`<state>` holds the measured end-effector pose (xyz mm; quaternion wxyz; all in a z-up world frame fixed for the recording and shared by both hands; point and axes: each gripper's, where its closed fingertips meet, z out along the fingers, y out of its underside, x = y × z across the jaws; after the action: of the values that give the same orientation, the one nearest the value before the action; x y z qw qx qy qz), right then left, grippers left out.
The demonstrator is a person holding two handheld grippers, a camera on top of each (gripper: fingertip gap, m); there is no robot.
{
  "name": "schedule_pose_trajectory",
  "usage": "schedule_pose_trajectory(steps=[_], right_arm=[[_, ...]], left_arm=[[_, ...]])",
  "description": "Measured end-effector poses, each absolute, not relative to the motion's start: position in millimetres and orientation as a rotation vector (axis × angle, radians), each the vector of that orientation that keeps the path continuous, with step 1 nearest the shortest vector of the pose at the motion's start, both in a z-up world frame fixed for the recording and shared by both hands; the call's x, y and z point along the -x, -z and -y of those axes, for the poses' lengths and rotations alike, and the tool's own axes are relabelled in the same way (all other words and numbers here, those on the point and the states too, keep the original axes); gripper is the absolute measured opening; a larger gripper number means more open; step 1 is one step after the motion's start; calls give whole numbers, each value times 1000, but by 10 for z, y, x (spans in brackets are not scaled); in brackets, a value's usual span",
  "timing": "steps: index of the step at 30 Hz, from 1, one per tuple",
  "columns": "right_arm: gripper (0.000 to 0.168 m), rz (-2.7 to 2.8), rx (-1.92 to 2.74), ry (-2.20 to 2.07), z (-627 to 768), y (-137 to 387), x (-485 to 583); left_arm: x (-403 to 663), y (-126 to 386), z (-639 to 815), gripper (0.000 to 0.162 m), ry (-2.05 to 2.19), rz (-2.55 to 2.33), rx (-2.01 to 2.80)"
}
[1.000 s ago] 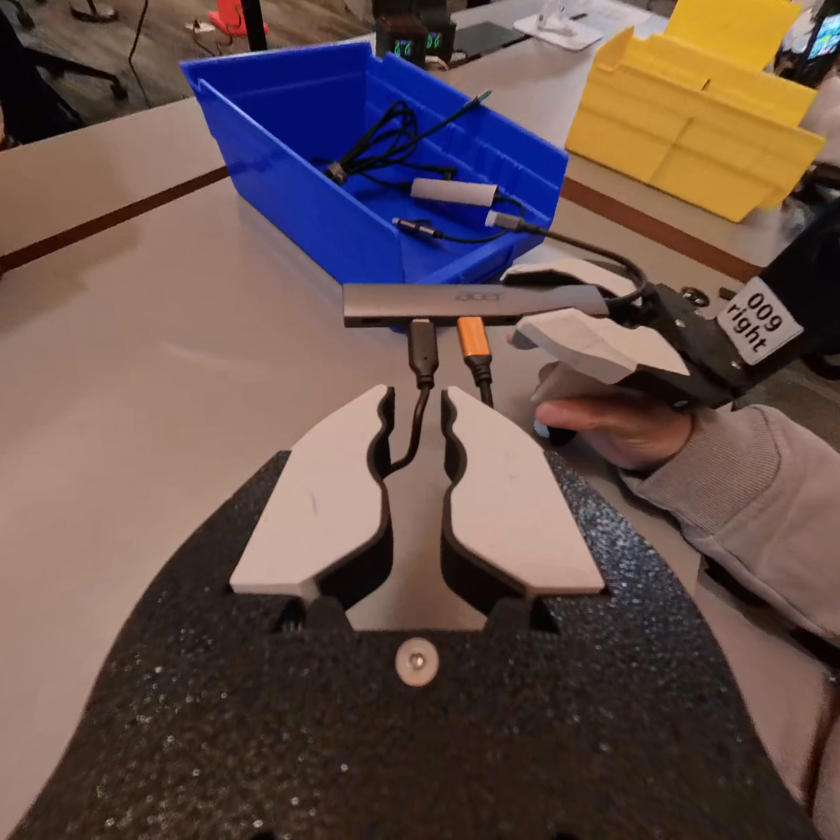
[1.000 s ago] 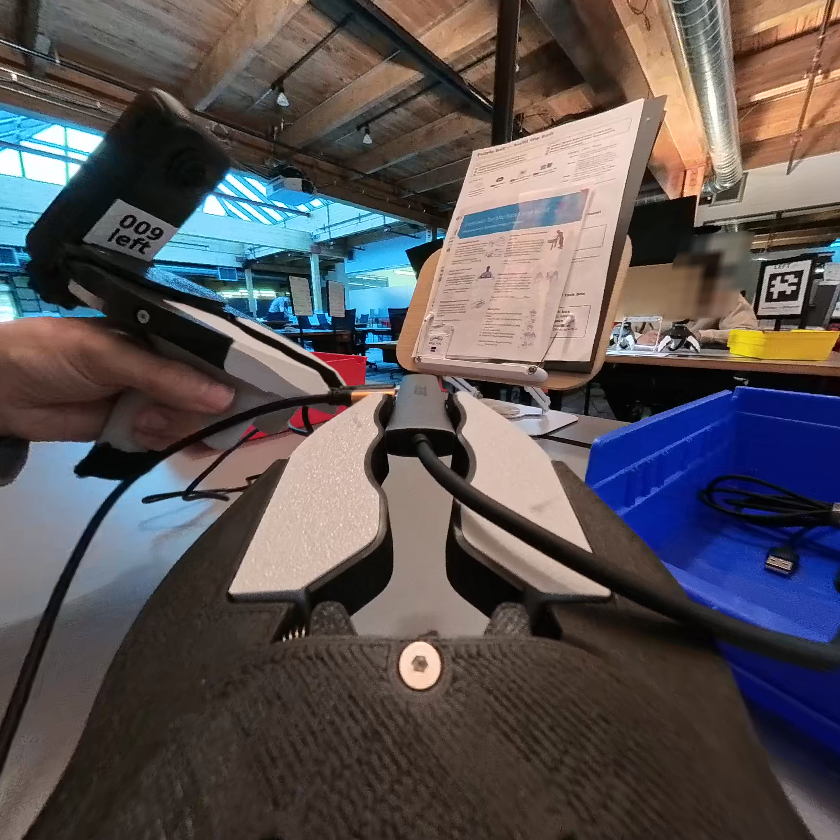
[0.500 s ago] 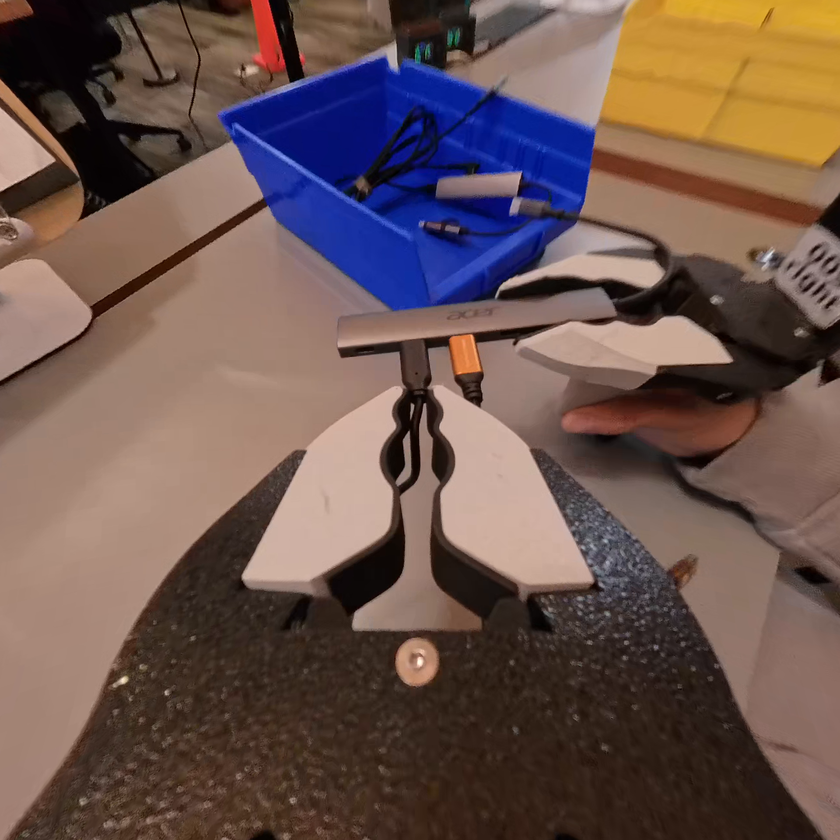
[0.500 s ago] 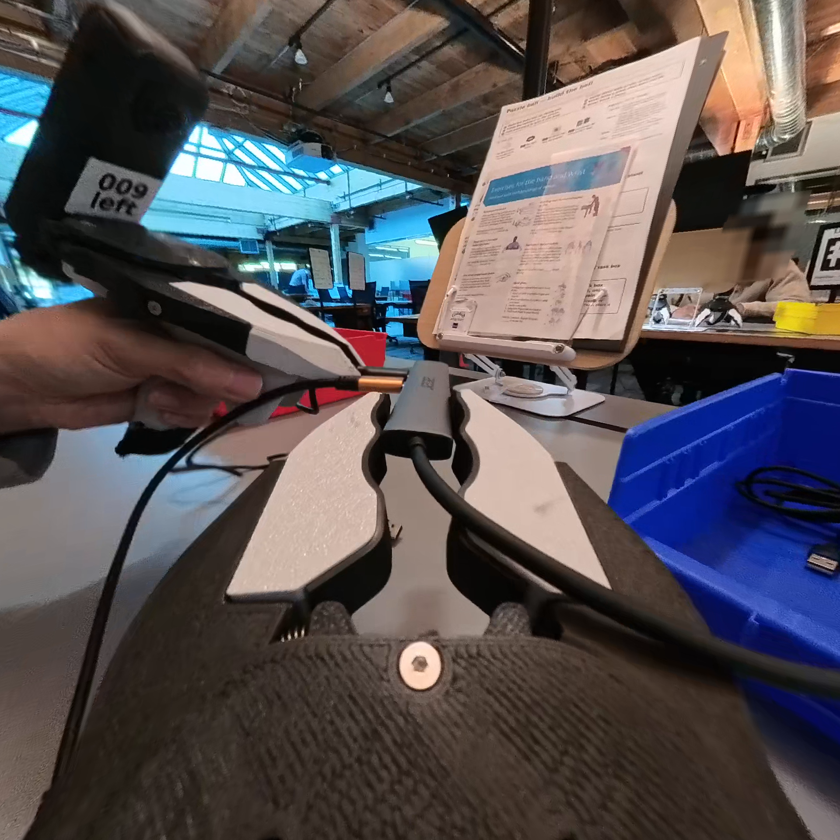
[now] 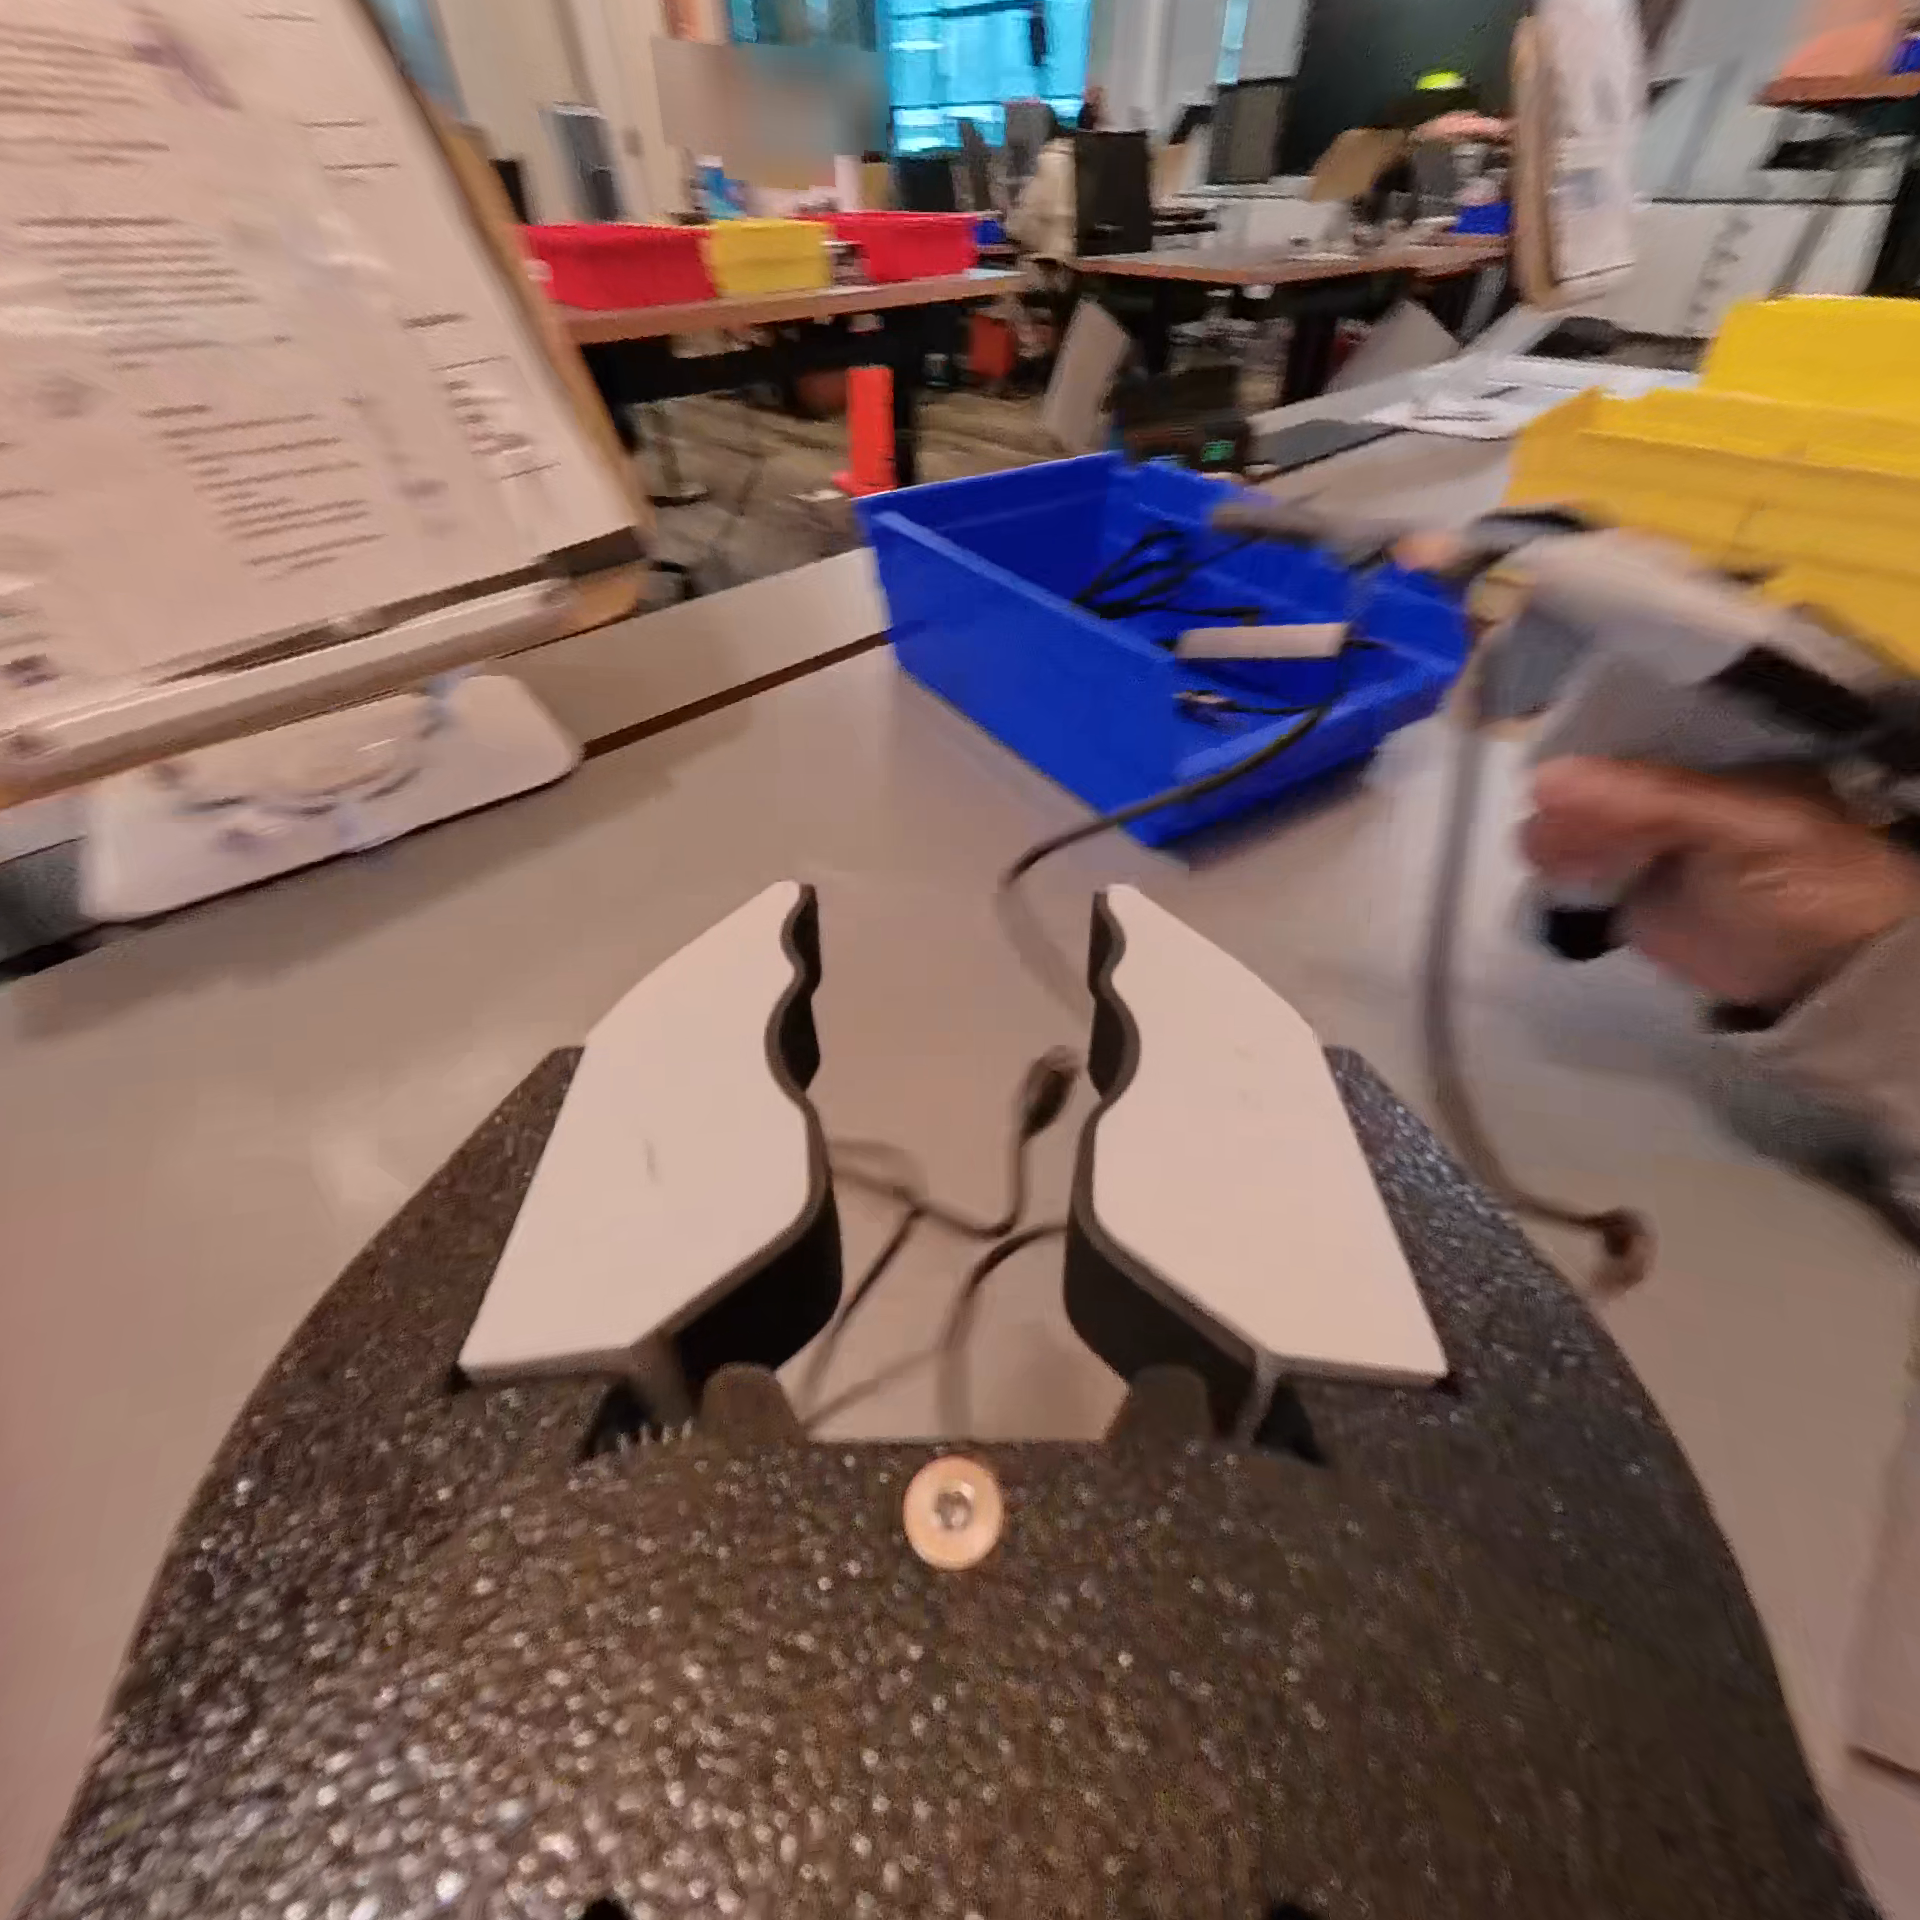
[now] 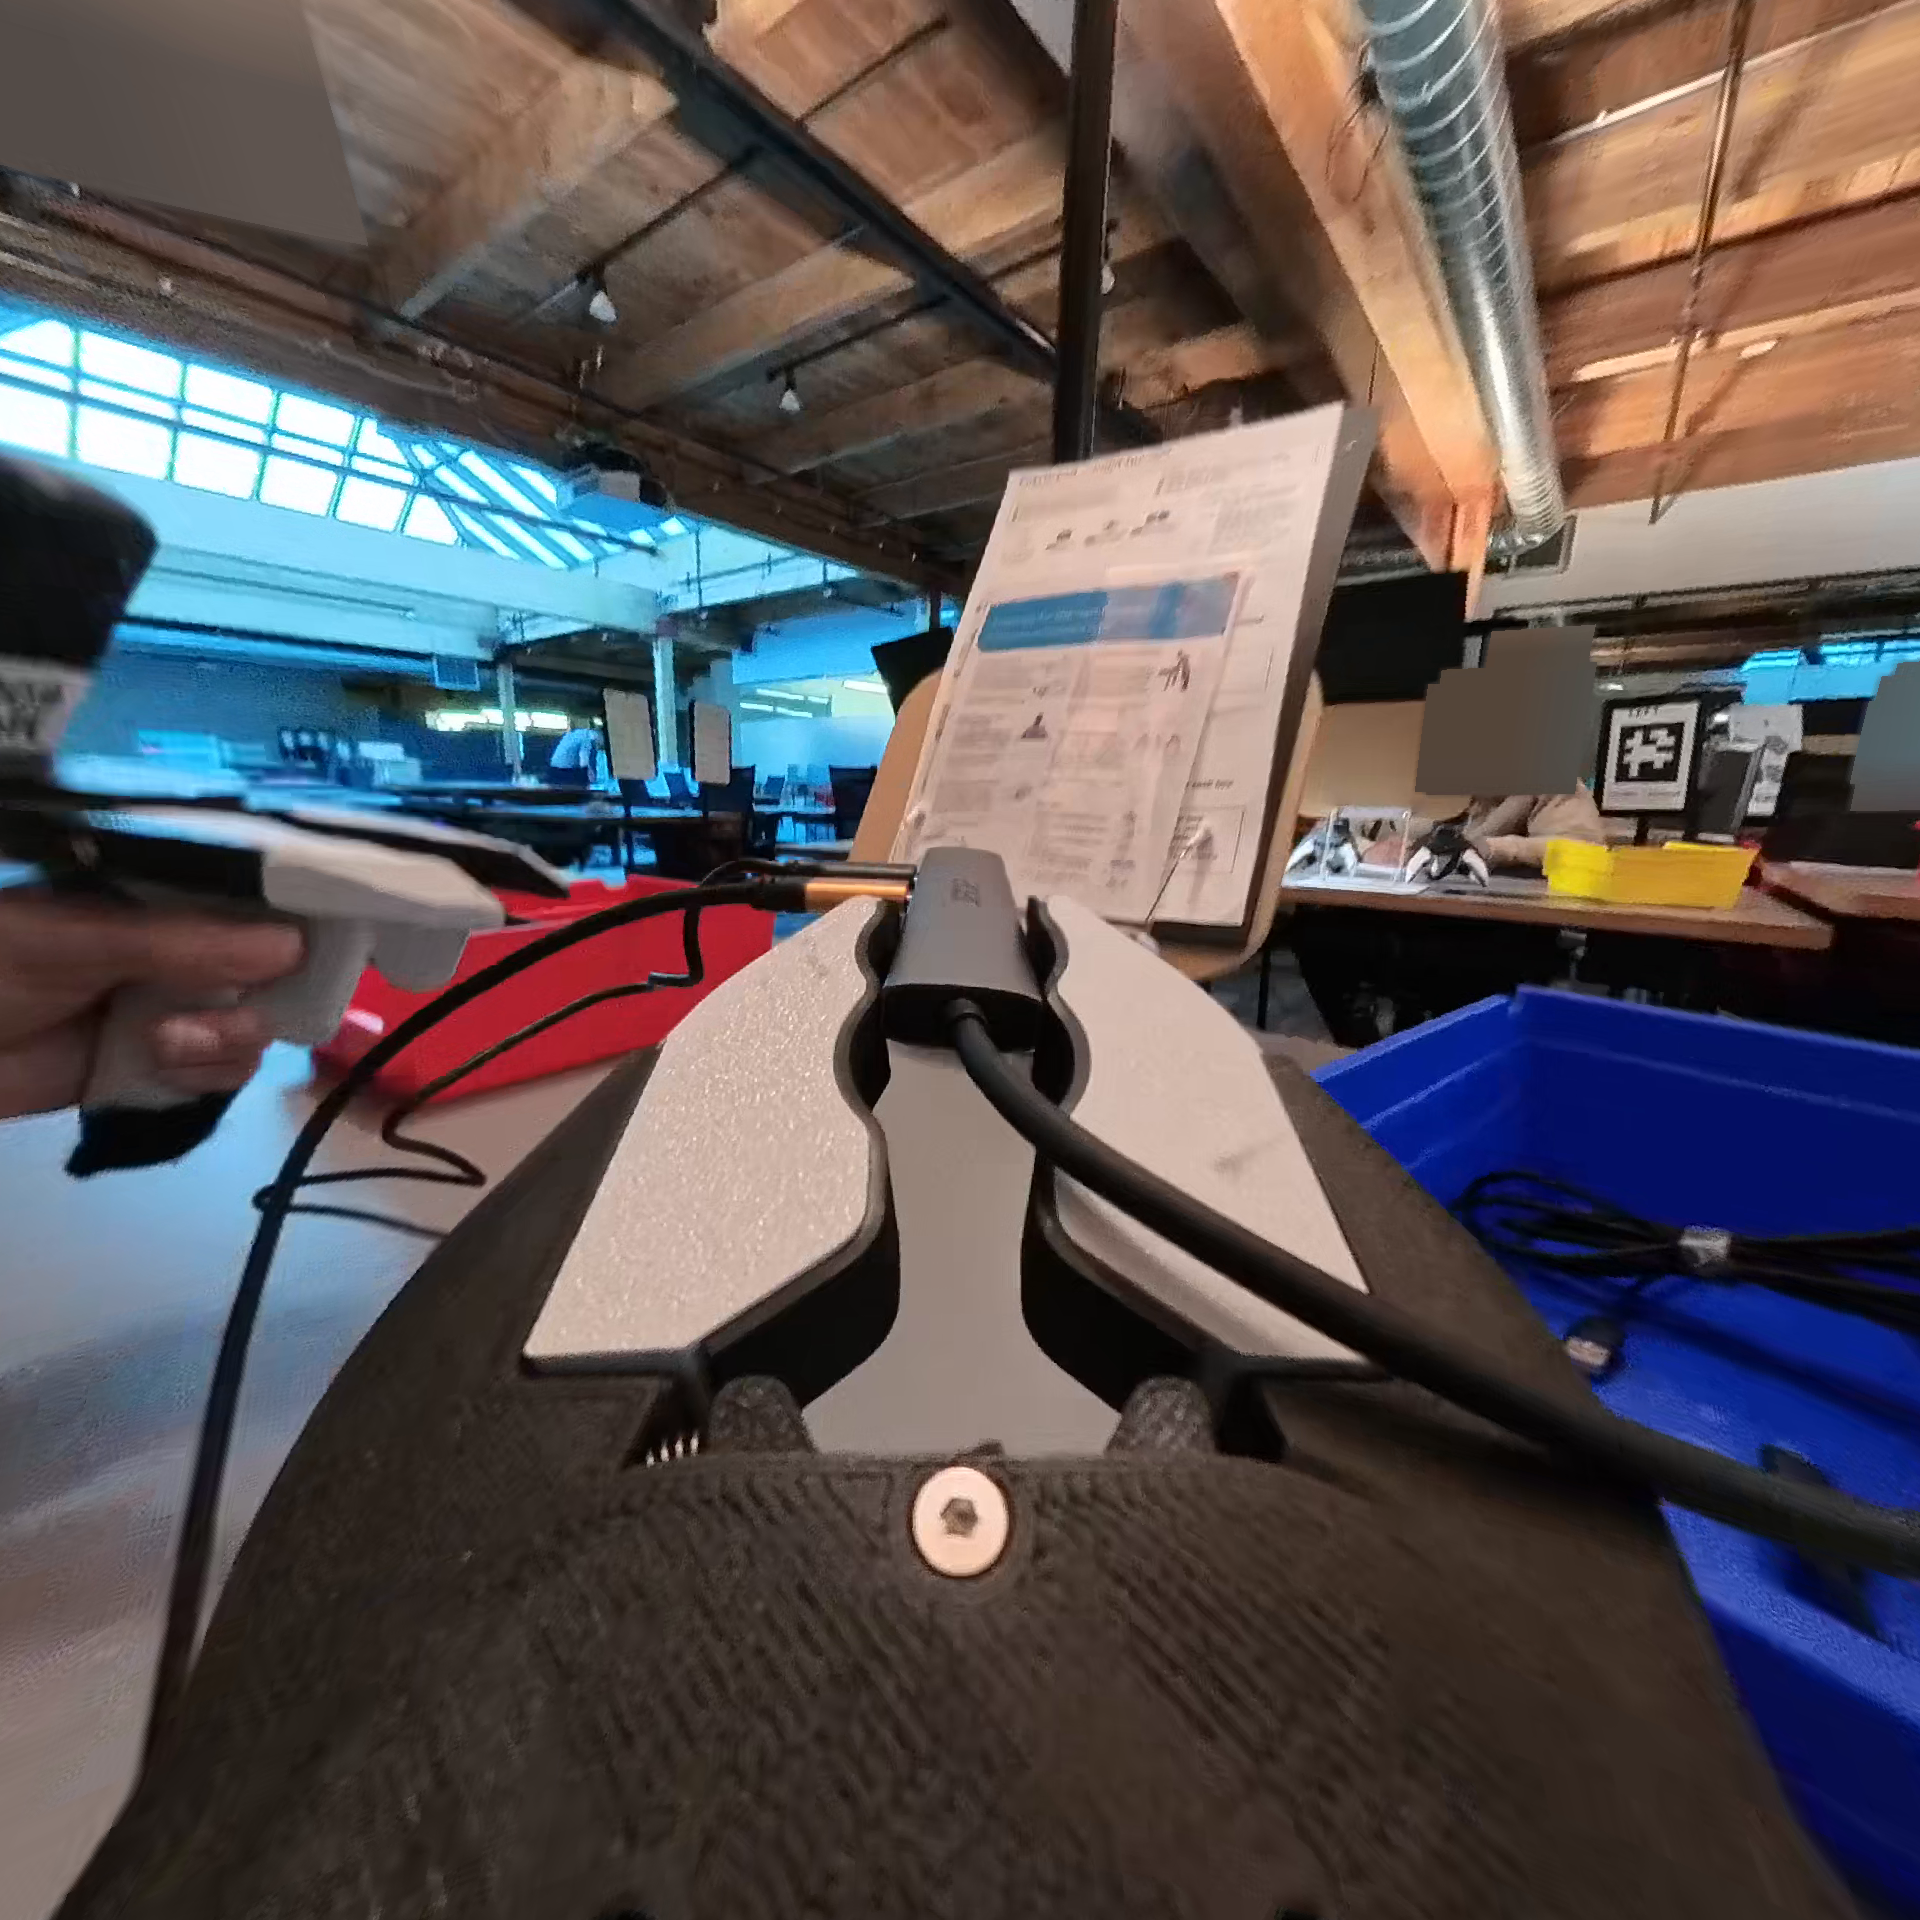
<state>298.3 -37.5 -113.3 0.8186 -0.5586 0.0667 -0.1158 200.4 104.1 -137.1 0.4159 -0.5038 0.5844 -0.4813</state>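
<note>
right gripper (image 6: 961, 914) w/ jaws clamped on the dark usb hub (image 6: 961, 935), held up off the bench (image 5: 312, 1091); left gripper (image 5: 951, 914) jaws wide apart, nothing in them.

hub looks small, rigid, prob. light, smooth shell so could slip; best held across its narrow sides as now, not by the cables. thin black cable (image 6: 343, 1091) & orange-tipped plug (image 6: 857, 891) hang limp off hub's left side; thick cable (image 6: 1299, 1288) trails back over the right finger, stiffer, may tug. blue bin (image 5: 1039, 644) w/ more cables just beside. left wrist view is motion-blurred: hub barely legible there, loose plug (image 5: 1044, 1091) betw. the open jaws hard to id.
</note>
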Motion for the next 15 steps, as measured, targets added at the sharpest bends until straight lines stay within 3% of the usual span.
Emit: schedule_pose_trajectory(steps=[7, 15], right_arm=[[24, -143, 1104, 319, 589, 572, -2925], [24, -94, 1086, 434, 640, -325, -3196]], left_arm=[[-1559, 2049, -1806, 58, 1158, -1332, 1455], [-1638, 2064, -1758, 57, 1144, -1377, 1362]])
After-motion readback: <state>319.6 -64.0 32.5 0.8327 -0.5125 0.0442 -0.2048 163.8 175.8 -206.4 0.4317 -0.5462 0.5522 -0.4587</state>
